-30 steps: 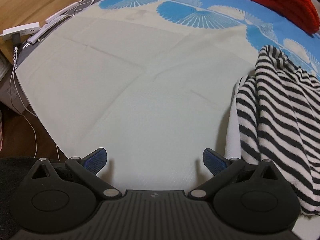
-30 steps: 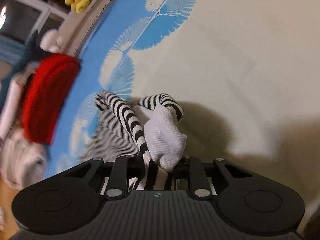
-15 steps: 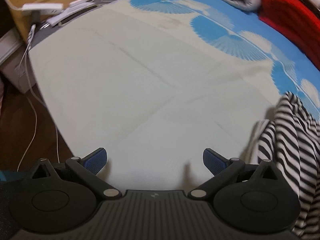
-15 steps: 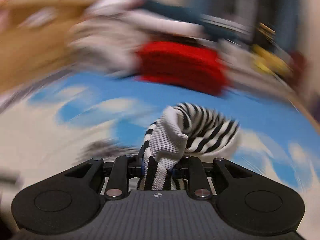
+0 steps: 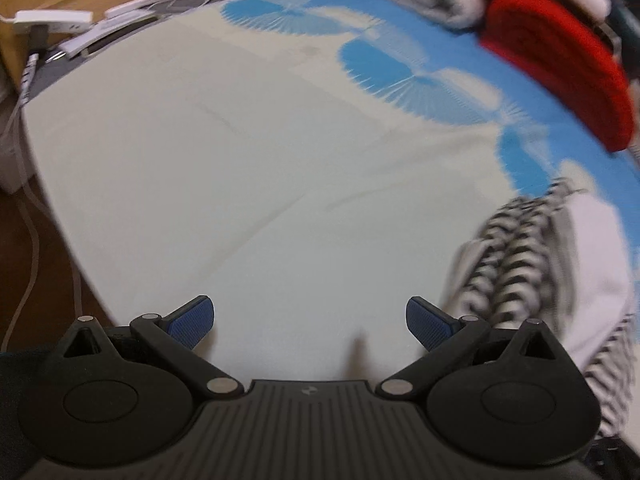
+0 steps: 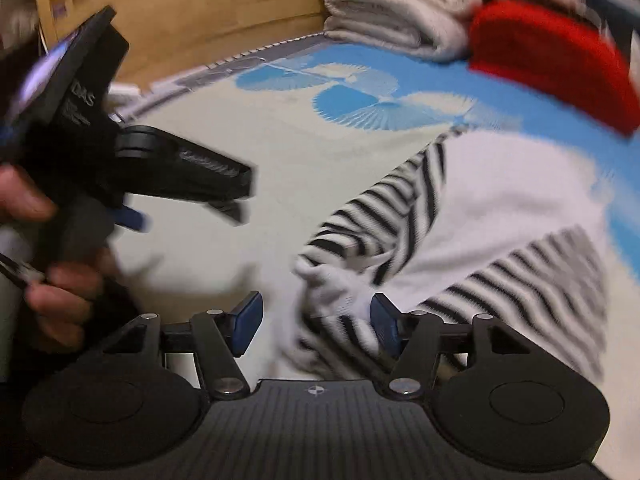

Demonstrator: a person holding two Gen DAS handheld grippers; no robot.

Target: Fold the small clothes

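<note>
A black-and-white striped garment [image 6: 472, 236] lies crumpled on the pale sheet [image 6: 248, 148], partly turned to its white inside. My right gripper [image 6: 316, 324] is open, with a bunched end of the garment lying loose between its blue pads. The garment also shows at the right edge of the left wrist view [image 5: 532, 256], blurred. My left gripper [image 5: 308, 320] is open and empty over bare sheet, left of the garment. It also shows in the right wrist view [image 6: 192, 204], held in a hand at the left.
A red knitted item [image 6: 552, 64] and folded pale towels [image 6: 392, 8] lie at the far side on the blue fan-patterned cloth [image 6: 360, 100]. A wooden board [image 6: 192, 20] stands behind. A white power strip [image 5: 52, 22] with cables lies at the far left edge.
My right gripper has swung round, come down to the sheet and opened, letting go of the striped garment. My left gripper has stayed open and shifted slightly.
</note>
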